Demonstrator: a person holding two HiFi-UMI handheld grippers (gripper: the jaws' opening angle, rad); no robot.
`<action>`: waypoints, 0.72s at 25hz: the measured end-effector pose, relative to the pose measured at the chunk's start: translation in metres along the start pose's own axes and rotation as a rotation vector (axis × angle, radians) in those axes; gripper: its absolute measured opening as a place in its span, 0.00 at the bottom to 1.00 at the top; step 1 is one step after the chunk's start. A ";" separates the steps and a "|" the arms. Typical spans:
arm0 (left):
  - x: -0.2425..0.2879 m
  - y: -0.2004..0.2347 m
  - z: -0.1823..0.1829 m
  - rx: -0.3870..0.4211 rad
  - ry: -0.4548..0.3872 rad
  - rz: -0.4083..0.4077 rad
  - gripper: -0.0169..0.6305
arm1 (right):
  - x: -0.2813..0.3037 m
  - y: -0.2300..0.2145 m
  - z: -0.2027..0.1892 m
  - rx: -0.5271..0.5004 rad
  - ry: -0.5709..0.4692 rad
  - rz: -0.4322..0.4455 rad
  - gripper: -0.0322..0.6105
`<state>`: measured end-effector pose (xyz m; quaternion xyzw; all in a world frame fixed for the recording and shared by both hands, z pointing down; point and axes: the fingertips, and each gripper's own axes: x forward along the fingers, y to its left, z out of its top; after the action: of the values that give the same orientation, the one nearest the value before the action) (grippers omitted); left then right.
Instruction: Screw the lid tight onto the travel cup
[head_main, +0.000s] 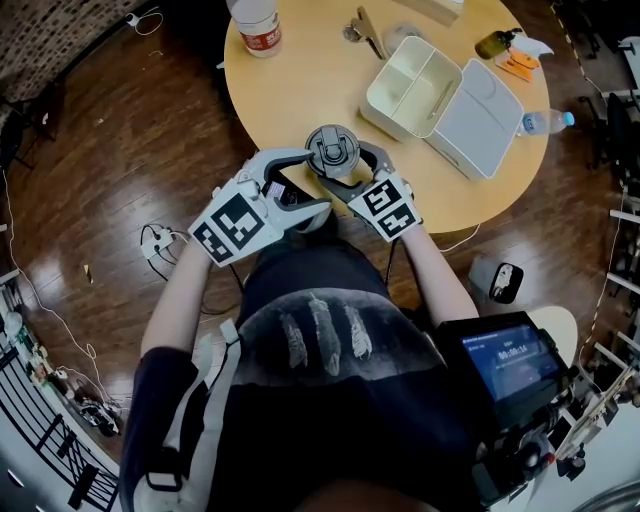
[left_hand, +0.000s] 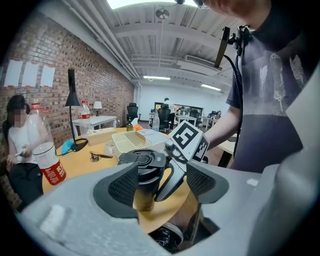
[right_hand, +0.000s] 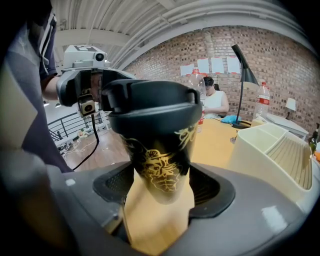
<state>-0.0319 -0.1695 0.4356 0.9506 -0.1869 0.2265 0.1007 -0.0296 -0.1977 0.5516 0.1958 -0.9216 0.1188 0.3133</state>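
Note:
The travel cup (head_main: 332, 152), black with a gold pattern and a black lid, stands upright near the round table's (head_main: 290, 90) front edge. In the right gripper view the cup body (right_hand: 160, 150) fills the gap between the pads, so my right gripper (right_hand: 159, 187) is shut on it low down. From the head view the right gripper (head_main: 352, 172) comes in from the near right. My left gripper (head_main: 316, 180) reaches in from the left and stands open. In the left gripper view the lid (left_hand: 142, 160) sits close to the left pad (left_hand: 123, 186), with the left gripper (left_hand: 161, 182) wide around it.
An open white lunch box (head_main: 410, 85) and its lid (head_main: 478, 115) lie behind the cup to the right. A red-labelled bottle (head_main: 258, 25) stands at the table's far left, a metal tool (head_main: 365, 30) at the back, and another bottle (head_main: 545, 122) on the right edge.

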 end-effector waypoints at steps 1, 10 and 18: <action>0.000 -0.004 0.001 -0.004 0.000 -0.008 0.50 | 0.000 0.000 0.000 0.001 0.000 0.000 0.59; 0.002 -0.028 0.009 0.040 0.011 -0.084 0.50 | 0.001 0.000 0.003 0.002 -0.007 -0.002 0.59; -0.012 0.031 0.023 0.195 0.056 -0.099 0.50 | 0.000 0.000 -0.001 -0.004 -0.008 0.004 0.58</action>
<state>-0.0453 -0.2007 0.4135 0.9572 -0.1139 0.2650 0.0241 -0.0291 -0.1978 0.5521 0.1938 -0.9235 0.1167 0.3097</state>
